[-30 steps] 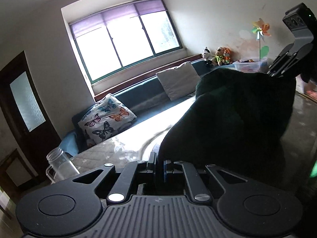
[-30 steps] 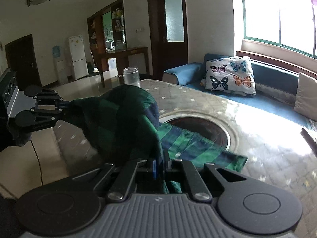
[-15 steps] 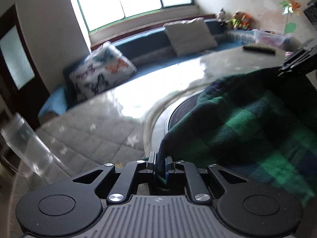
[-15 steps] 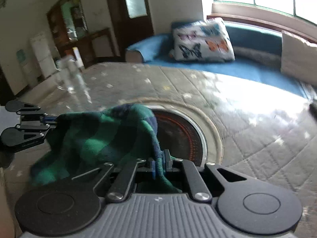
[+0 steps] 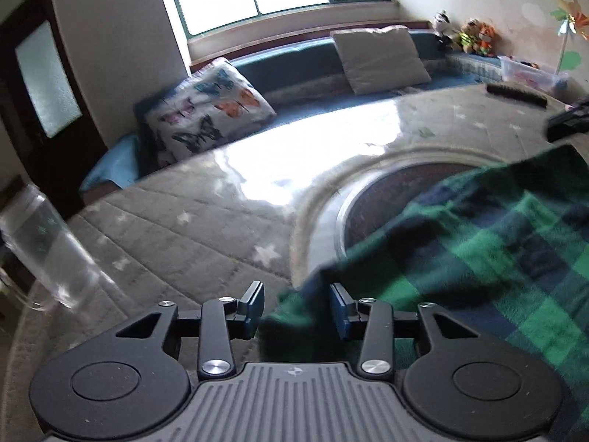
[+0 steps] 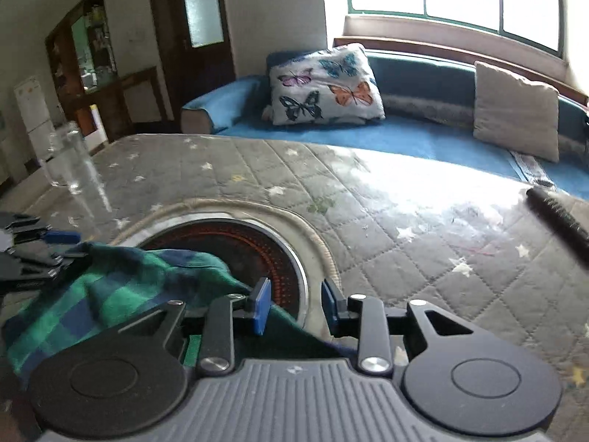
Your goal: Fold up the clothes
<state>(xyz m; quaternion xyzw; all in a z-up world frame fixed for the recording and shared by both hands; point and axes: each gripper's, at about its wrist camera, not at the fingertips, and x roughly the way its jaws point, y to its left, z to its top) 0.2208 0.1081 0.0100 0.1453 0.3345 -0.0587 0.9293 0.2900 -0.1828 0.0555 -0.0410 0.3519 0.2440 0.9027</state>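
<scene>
No legible text, label, brand or number is found in either wrist view.

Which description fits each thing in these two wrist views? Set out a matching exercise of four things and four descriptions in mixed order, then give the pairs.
Things:
1. plaid cloth
2. butterfly pillow
3. clear jar
4. plain pillow

Descriptions:
A. stands upright near the table's left edge
B. beige, leans against the bench back under the window
C. green and navy, lies partly over the round dark inset in the table
D. white with coloured insects, sits at the bench end nearer the door

Pairs: 1-C, 2-D, 3-A, 4-B
</scene>
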